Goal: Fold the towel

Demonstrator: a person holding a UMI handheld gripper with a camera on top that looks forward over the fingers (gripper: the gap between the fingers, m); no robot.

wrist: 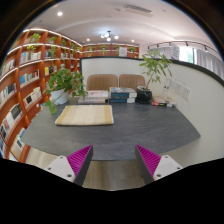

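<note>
A tan towel (85, 115) lies flat on the grey table (130, 135), toward its far left part, well beyond my fingers. It looks like a folded rectangle. My gripper (114, 160) is held over the table's near wooden edge, well short of the towel. Its two fingers are wide apart, with the magenta pads (80, 160) facing each other and nothing between them.
A potted plant (66, 82) stands at the table's far left by a bookshelf (25, 75). Boxes (120, 96) and a second plant (155, 68) sit at the far end. Chairs (102, 82) stand behind. A white wall ledge (195, 105) runs along the right.
</note>
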